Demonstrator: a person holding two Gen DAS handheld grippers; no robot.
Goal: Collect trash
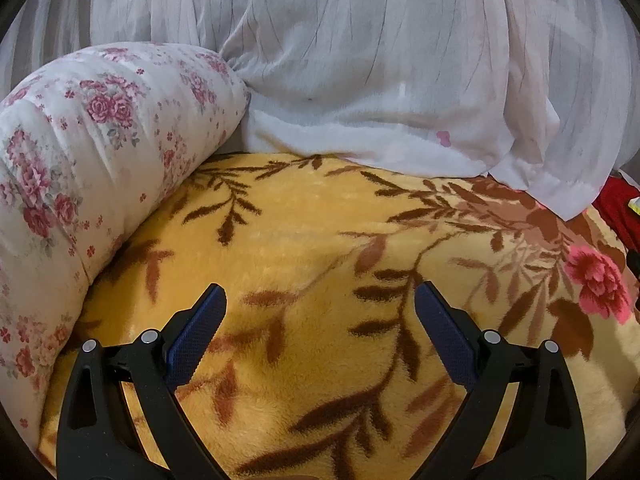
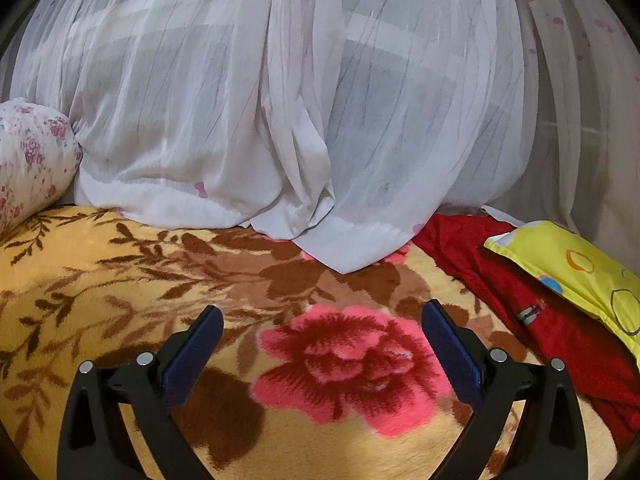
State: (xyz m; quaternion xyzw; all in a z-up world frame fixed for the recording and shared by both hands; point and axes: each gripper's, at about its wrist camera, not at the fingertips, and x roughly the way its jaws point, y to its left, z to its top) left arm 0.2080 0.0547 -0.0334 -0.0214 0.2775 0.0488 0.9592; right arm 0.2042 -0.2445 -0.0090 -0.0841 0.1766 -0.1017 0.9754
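Observation:
No trash shows in either view. My left gripper (image 1: 320, 296) stands open over a yellow plush blanket (image 1: 304, 224) with brown leaf patterns, nothing between its blue-padded fingers (image 1: 200, 332). In the right wrist view, my right gripper (image 2: 322, 318) is also open and holds nothing. It hovers above the same blanket (image 2: 80, 280), over a large pink flower print (image 2: 348, 364).
A rolled white quilt with pink roses (image 1: 80, 152) lies along the blanket's left side. A sheer white curtain (image 2: 280, 100) drapes onto the blanket at the back. To the right lie a red cloth (image 2: 540, 300) and a yellow pillow (image 2: 576, 272).

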